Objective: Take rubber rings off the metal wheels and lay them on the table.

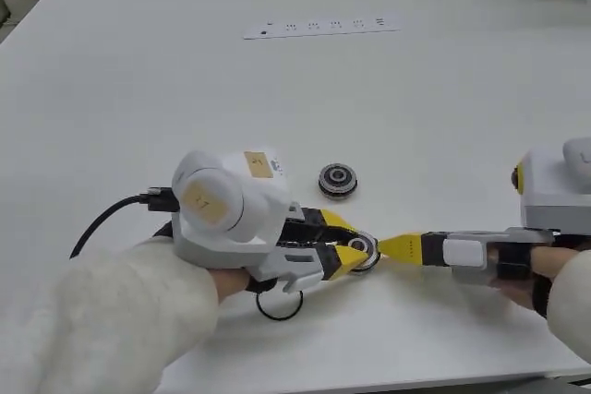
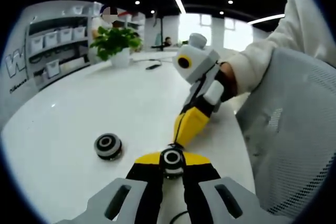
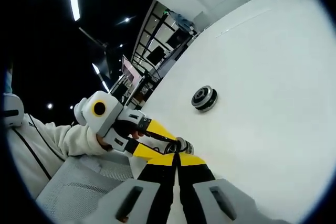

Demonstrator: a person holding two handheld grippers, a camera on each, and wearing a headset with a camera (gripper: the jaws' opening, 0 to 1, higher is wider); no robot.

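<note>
Clamping a small silver metal wheel with a dark hub (image 1: 362,250): the left gripper (image 2: 171,162) has its 2 yellow-tipped jaws closed on the wheel from either side. It holds the wheel low over the white table (image 1: 443,117), near the front edge. Can't tell if the wheel touches the surface.

The right gripper (image 1: 394,247) comes in from the opposite side, jaws pressed together, tips right at the held wheel's rim. In the left gripper view a thin dark line runs along its yellow finger (image 2: 190,124). Can't tell if that is rubber pinched between the tips.

1 thin black rubber ring (image 1: 279,305) lies loose and flat on the table, partly under the left gripper's body.

A 2nd metal wheel with a dark band round its rim (image 1: 338,180) sits on the table, hub up, apart from both grippers on their far side.

A black cable (image 1: 109,220) leaves the back of the left gripper. A white power strip (image 1: 323,27) lies well beyond, towards the far side. A potted green plant (image 2: 116,43) stands at the table's far end.
</note>
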